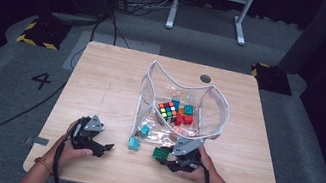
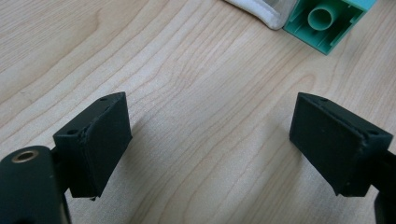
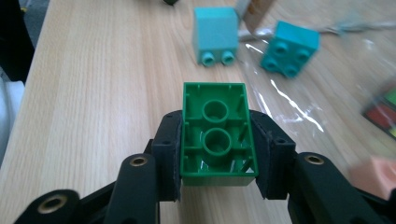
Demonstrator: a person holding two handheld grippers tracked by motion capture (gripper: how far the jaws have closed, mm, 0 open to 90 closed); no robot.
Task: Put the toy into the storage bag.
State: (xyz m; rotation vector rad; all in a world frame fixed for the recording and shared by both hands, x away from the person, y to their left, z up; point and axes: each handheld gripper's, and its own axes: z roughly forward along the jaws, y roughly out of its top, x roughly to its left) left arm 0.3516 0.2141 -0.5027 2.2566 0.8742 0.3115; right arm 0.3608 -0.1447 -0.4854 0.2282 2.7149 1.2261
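Clutter on the wooden table (image 1: 103,76)
Clear pouch (image 1: 219,106) at centre holding puzzle cube (image 1: 167,110) and red block (image 1: 188,119); teal block (image 1: 134,143) just below its left corner.

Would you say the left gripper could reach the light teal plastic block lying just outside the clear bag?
Probably yes: the left gripper stands open and empty, and bare wooden table lies between it and the light teal plastic block.
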